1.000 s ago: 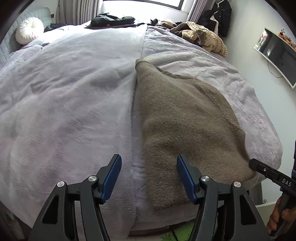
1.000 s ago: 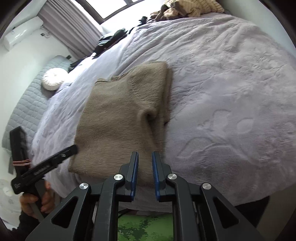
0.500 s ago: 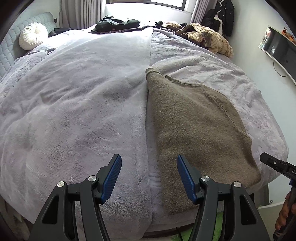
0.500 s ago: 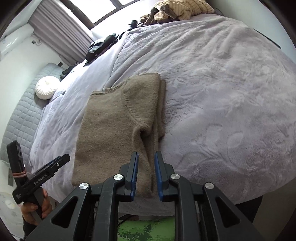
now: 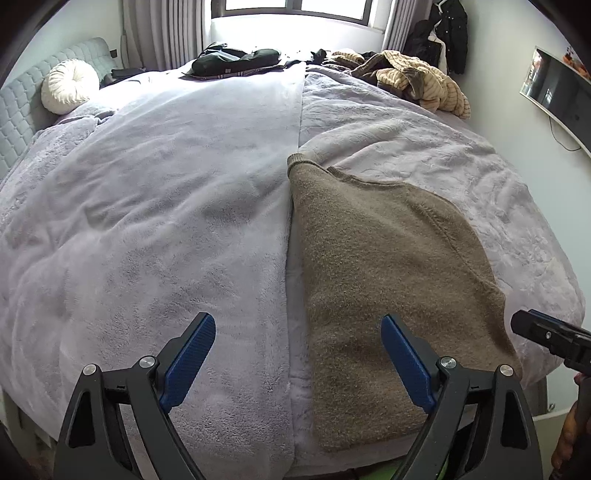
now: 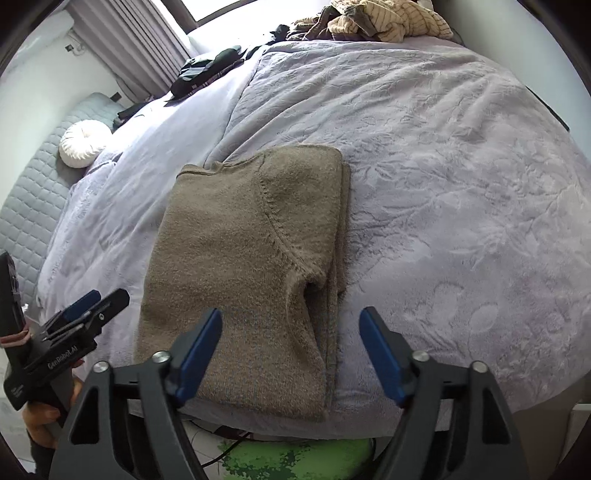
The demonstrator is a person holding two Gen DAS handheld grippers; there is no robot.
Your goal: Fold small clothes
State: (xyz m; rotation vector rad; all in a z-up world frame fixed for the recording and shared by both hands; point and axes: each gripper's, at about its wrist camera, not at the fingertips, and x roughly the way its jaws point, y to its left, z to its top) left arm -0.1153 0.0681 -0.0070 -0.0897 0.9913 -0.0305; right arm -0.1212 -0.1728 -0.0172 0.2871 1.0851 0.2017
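Both the left gripper and right gripper have just been opening, now gaping empty above the folded brown sweater; "GenRobot.AI" is showing on the left one.

Daylight from blown-out window; soft shadows, sharp focus, strong fisheye bending, dark vignette at corners.

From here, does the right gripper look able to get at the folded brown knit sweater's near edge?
Probably yes: the right gripper is open just above the brown knit sweater, nothing lying between.
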